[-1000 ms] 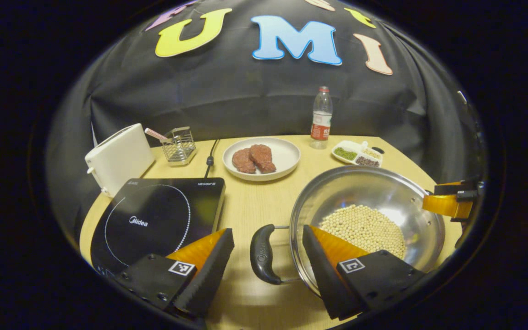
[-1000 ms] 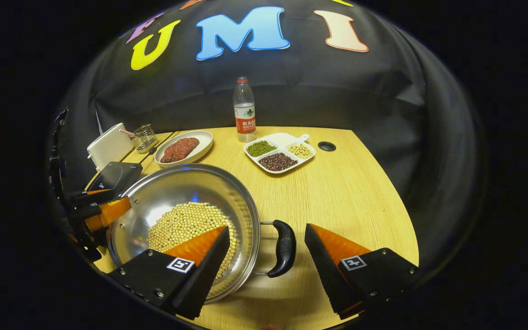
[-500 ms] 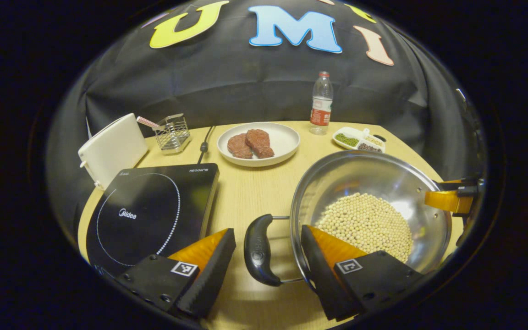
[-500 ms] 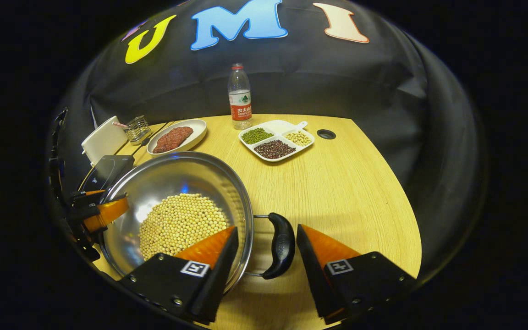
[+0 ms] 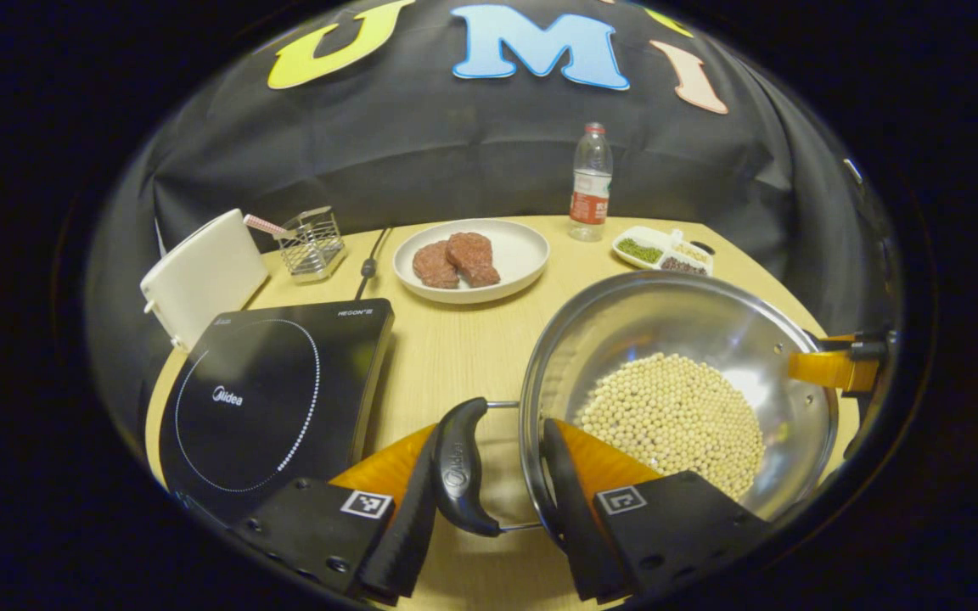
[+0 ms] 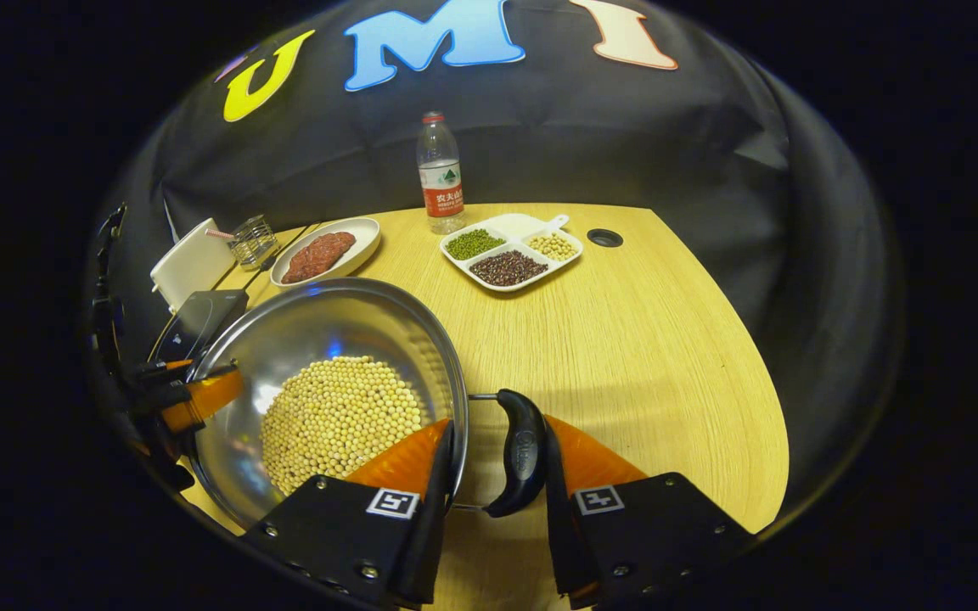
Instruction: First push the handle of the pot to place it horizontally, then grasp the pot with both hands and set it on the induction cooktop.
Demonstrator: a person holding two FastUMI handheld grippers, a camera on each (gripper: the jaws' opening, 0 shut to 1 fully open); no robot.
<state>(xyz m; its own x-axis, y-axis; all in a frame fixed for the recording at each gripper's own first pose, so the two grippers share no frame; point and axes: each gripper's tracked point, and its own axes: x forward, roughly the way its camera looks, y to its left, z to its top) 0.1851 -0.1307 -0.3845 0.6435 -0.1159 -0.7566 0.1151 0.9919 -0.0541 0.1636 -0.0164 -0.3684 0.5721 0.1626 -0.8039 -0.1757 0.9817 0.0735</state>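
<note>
Both pot (image 5: 680,373) handles lie level. Your left tongs (image 5: 489,496) and right tongs (image 6: 493,475) each pinch a handle and the rim beside it. The pot sits lower right on the worktop (image 6: 650,339); the cooktop (image 5: 272,395), lower left, awaits it.

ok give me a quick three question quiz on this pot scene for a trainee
1. True or false: the pot sits on the induction cooktop.
2. What lies in the pot? A noodles, B pale beans, C eggs.
3. Fill in: the left gripper and the right gripper each close around a pot ___.
Key: 1 false; 2 B; 3 handle.
</note>
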